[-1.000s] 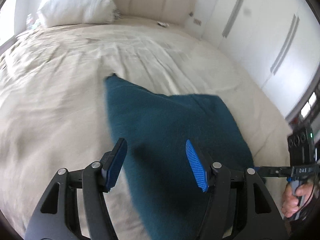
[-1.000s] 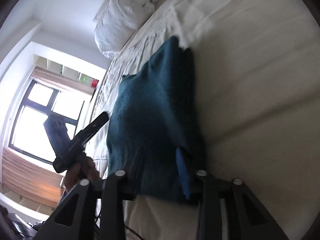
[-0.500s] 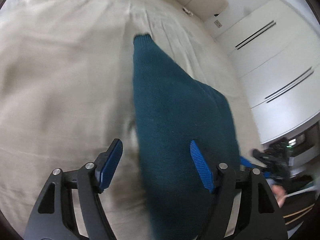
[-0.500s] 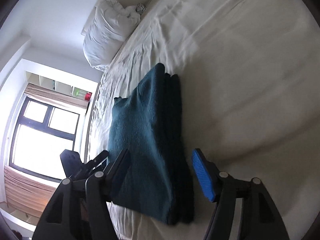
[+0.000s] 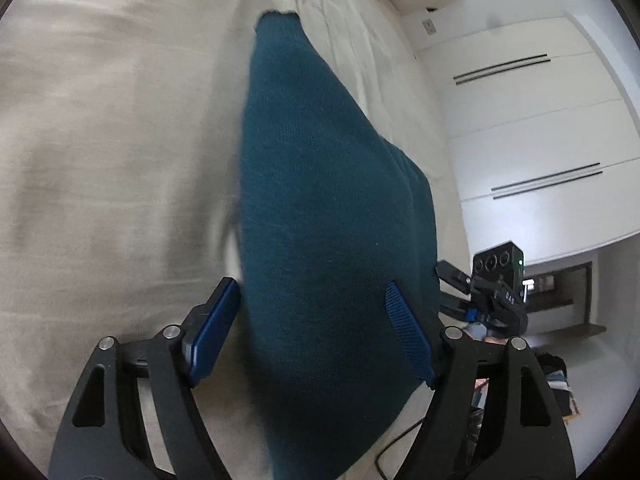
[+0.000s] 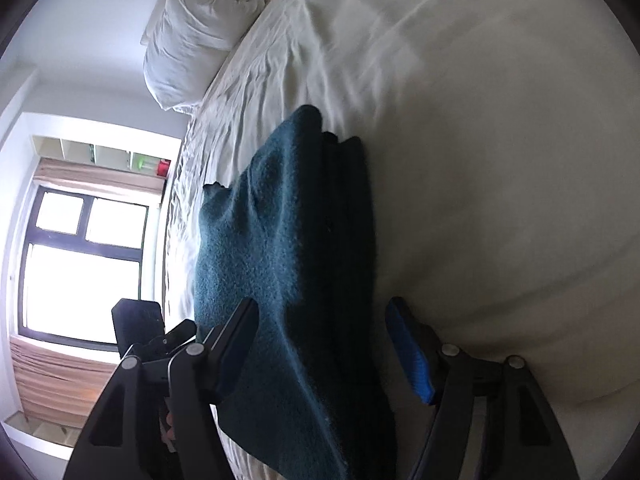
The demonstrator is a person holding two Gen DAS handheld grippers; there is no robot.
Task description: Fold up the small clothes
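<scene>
Cream bed (image 5: 100, 160) with a folded teal garment (image 5: 320, 220) lying on its sheet, near the edge.

White wardrobe doors (image 5: 540, 140) show in the left wrist view; a window (image 6: 80, 264) and a white pillow (image 6: 200, 28) show in the right. Stacked layers of the garment show along one side in the right view. Left gripper (image 5: 312, 332) and right gripper (image 6: 332, 350) each have their blue fingers (image 5: 408, 336) spread wide, straddling the cloth and holding nothing.
</scene>
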